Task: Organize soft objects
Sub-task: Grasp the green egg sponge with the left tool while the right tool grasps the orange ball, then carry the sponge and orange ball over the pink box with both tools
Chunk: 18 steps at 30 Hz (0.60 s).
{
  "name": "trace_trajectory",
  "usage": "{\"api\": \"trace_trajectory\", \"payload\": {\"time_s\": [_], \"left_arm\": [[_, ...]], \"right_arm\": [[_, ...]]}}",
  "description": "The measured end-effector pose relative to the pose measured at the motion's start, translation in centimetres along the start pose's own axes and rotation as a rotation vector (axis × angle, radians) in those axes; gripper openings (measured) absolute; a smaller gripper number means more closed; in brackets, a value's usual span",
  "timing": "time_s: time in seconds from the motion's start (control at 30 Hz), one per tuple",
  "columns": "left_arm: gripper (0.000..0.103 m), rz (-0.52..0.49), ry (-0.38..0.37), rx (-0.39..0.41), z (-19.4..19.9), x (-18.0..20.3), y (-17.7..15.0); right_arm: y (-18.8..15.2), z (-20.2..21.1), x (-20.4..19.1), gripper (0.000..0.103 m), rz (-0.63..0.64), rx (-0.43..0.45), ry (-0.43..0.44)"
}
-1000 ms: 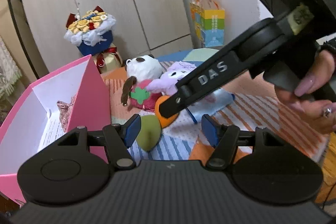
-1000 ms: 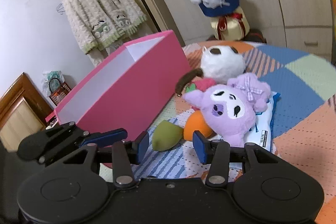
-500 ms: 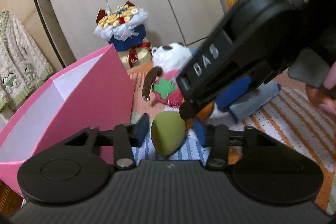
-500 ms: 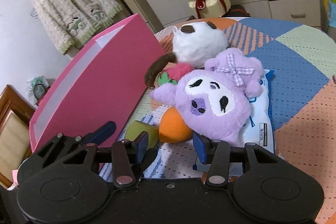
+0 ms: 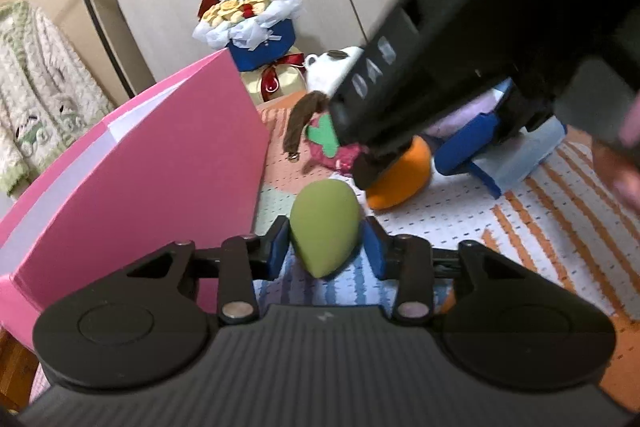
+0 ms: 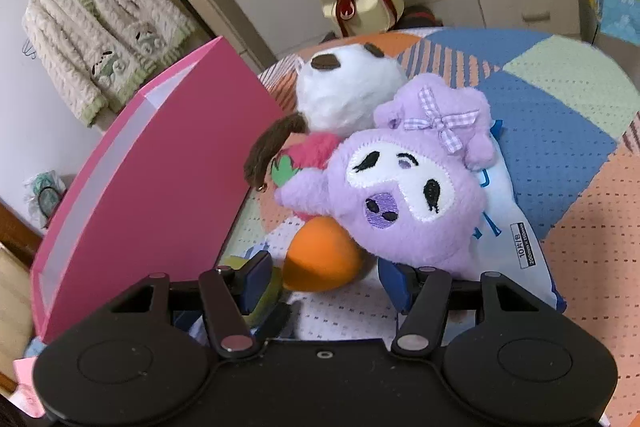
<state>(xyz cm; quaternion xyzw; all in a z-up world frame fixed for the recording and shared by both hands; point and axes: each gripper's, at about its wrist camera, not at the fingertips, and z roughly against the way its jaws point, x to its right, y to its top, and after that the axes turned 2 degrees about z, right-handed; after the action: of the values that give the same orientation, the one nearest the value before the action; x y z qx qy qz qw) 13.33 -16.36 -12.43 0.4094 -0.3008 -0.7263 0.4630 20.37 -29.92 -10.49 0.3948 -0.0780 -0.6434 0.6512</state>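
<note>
Your grippers sit by the pink box [image 5: 152, 163] on the patchwork blanket [image 6: 560, 115].
The purple plush [image 6: 404, 187] lies on the pile beside the box. Your left gripper [image 5: 325, 247] is clamped on the green sponge [image 5: 325, 227]. Your right gripper [image 6: 324, 281] is opening, its pads either side of the orange sponge [image 6: 324, 261] without pressing it.

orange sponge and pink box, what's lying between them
The green egg-shaped sponge lies between the orange sponge and the pink box, with the left gripper pads on its sides, clearest in the left wrist view.
</note>
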Motion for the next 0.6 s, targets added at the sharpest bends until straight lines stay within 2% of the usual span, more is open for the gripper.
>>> {"api": "trace_trajectory", "payload": {"time_s": [0.13,0.23,0.43,0.6], "left_arm": [[0.035,0.026,-0.008,0.007,0.3,-0.6,0.0],[0.035,0.025,-0.017,0.017,0.9,-0.8,-0.2],[0.035,0.057,-0.074,0.036,2.1,-0.9,-1.1],[0.035,0.057,-0.09,0.054,3.1,-1.4,-1.1]], "right_arm": [[-0.7,0.0,-0.9,0.058,0.065,0.043,-0.041],[-1.2,0.4,-0.7,0.048,0.082,0.059,-0.005],[-2.3,1.7,-0.5,0.047,0.095,0.096,0.053],[-3.3,3.3,-1.2,0.047,0.141,0.131,0.058]]}}
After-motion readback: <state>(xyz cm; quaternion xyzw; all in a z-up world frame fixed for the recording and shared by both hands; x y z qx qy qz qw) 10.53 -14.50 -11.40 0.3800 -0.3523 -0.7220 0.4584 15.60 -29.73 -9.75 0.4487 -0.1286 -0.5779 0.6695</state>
